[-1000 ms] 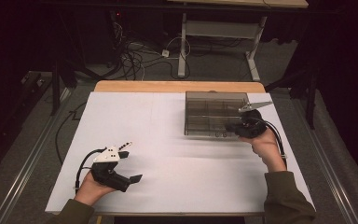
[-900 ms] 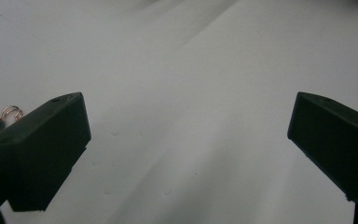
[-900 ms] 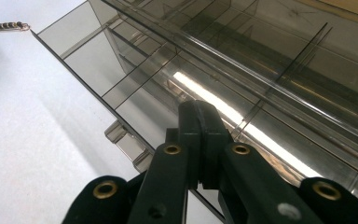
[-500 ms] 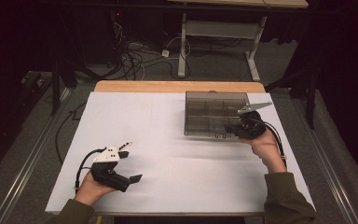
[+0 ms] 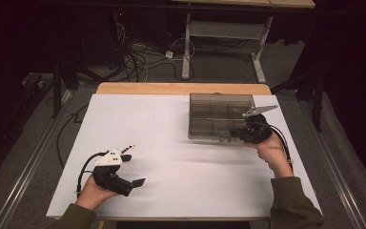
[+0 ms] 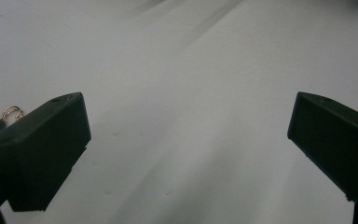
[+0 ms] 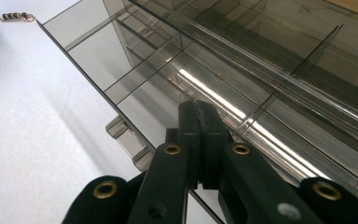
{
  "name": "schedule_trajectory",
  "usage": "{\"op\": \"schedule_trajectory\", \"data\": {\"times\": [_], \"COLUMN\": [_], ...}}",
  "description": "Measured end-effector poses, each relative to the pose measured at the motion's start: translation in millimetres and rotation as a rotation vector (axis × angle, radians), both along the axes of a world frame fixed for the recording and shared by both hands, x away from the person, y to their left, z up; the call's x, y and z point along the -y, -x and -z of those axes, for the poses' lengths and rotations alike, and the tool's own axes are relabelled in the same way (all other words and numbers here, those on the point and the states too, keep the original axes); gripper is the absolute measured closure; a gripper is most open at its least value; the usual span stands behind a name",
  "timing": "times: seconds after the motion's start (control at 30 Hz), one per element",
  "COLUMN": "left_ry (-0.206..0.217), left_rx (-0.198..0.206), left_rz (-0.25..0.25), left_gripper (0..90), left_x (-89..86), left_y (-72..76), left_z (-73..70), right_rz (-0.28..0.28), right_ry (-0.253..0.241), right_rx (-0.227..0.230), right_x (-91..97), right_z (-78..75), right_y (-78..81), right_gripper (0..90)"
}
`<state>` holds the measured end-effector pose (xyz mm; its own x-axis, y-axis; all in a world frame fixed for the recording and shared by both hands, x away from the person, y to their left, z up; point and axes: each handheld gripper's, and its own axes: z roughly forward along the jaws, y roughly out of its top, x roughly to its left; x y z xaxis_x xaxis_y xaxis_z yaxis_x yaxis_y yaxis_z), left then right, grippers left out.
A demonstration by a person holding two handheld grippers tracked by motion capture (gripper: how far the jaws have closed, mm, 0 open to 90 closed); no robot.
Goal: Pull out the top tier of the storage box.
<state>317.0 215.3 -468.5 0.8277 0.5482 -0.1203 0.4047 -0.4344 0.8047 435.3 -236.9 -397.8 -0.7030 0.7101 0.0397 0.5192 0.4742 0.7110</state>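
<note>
Jaws of the left gripper (image 5: 132, 168) are held spread wide above bare desk (image 5: 171, 157) at the near left; nothing is seen between them in the left gripper view, where a small gold-coloured clasp (image 6: 7, 115) shows at the frame's left edge, its nature not resolvable. Left hand (image 5: 93, 191) is rested near the desk's front edge, well apart from the work.

Further right, a smoke-tinted plastic organiser box (image 5: 219, 119) with compartments is seen flat on the desk toward the far right. Its lid appears down; the front latches (image 7: 128, 140) are seen at the near edge.

Jaws of the right gripper (image 7: 199, 135) are pressed together, tips set against the lid's near edge by the box's front right corner. Whether the lid lip is pinched cannot be told.

Judgement: work is at an early stage. The box is reached and contacted; opening or latching of the lid is taken as remaining. Compartment contents cannot be made out.
</note>
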Motion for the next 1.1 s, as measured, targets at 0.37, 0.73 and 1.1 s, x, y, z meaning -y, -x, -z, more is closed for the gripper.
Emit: {"op": "schedule_trajectory", "data": {"times": [0.37,0.73,1.1], "left_ry": [-0.001,-0.001,0.001], "left_rx": [-0.001,-0.001,-0.001], "left_rz": [-0.001,0.0,0.001], "left_gripper": [0.0,0.0,0.0], "left_x": [-0.3,-0.4,-0.2], "left_y": [-0.1,-0.1,0.1], "left_z": [0.0,-0.1,-0.1], "right_rz": [-0.012,-0.02,-0.027], "right_ry": [0.007,0.014,0.023], "right_rx": [-0.002,-0.004,-0.01], "right_x": [0.8,1.2,2.0], "right_z": [-0.1,-0.2,-0.6], "right_y": [1.6,3.4,5.4], "right_gripper": [90.0,90.0,90.0]}}
